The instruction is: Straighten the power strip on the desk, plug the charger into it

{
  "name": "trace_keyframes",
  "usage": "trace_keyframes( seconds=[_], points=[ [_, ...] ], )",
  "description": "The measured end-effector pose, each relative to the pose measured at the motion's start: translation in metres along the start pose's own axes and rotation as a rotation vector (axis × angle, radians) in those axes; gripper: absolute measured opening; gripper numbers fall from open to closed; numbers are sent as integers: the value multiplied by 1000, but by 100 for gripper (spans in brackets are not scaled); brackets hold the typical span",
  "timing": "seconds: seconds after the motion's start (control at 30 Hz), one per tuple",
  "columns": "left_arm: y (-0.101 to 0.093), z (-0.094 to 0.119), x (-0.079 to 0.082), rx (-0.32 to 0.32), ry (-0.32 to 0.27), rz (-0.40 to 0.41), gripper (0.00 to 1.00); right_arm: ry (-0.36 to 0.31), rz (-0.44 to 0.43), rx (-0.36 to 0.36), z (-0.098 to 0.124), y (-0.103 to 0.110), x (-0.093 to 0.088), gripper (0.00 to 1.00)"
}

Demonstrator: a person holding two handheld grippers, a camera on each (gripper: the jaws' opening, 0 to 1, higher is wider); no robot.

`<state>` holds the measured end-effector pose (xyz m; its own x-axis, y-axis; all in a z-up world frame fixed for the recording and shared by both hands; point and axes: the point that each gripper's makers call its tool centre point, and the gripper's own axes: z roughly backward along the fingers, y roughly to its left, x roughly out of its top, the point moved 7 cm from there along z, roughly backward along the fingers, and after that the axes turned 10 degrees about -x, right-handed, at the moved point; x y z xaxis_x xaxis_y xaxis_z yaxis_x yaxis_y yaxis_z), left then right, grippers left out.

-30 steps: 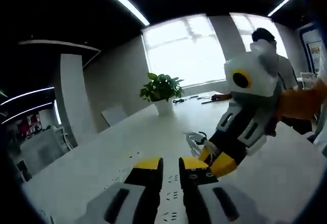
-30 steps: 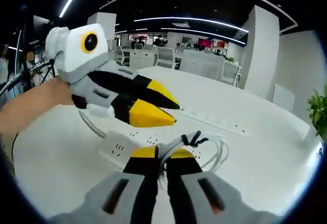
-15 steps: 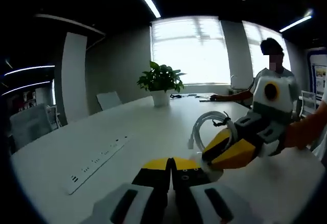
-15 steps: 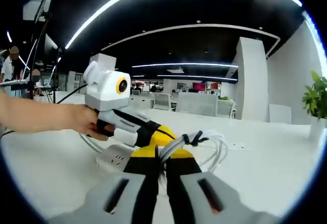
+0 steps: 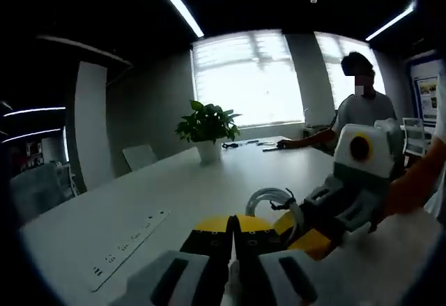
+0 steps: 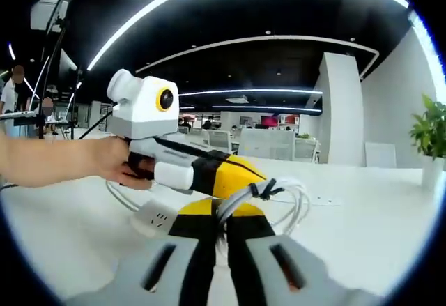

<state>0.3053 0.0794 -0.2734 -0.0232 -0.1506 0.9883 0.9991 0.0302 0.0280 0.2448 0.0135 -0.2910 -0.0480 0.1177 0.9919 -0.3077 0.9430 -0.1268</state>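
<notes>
My right gripper (image 6: 223, 208) is shut on a coiled white charger cable (image 6: 289, 198) bound with a black tie. A white power strip (image 6: 157, 217) lies on the white desk just left of it, its cord curving off to the left. My left gripper (image 6: 254, 177) reaches in from the left above that strip, its yellow jaws together close to the coil. In the left gripper view my left gripper (image 5: 232, 224) is shut with nothing visible between the jaws. Right beside it is the right gripper (image 5: 301, 233) holding the coil (image 5: 272, 198).
A long flat socket strip (image 5: 129, 250) lies on the desk (image 5: 209, 187) to the left, also seen as a strip (image 6: 313, 198) behind the coil. A potted plant (image 5: 205, 121) stands at the far end. A person (image 5: 362, 104) sits at the back right. Office chairs (image 6: 223, 139) stand beyond.
The left gripper's jaws closed from a small gap one second ago. The left gripper has come nearer to the coil and the right gripper. The right gripper still holds the cable.
</notes>
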Motion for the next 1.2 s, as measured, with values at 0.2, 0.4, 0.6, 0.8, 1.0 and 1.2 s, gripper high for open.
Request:
trace_keyframes(
  seconds=[0.2, 0.4, 0.6, 0.8, 1.0, 1.2],
  points=[
    [-3, 4, -6, 10, -98, 100, 4, -7, -4, 3, 0, -1, -1, 3],
    [10, 6, -15, 57, -110, 129, 3, -7, -8, 10, -1, -3, 0, 3],
    [28, 12, -13, 55, -86, 121, 2, -8, -15, 11, -1, -2, -1, 3],
    [20, 12, -12, 69, -94, 91, 1, -31, 3, 17, -1, -2, -3, 3],
    [21, 10, -11, 74, -83, 64, 1, -71, -10, 25, 0, -3, -6, 2],
    [19, 12, -10, 90, -80, 47, 1, -112, -5, 16, -2, 0, -7, 3]
  ],
)
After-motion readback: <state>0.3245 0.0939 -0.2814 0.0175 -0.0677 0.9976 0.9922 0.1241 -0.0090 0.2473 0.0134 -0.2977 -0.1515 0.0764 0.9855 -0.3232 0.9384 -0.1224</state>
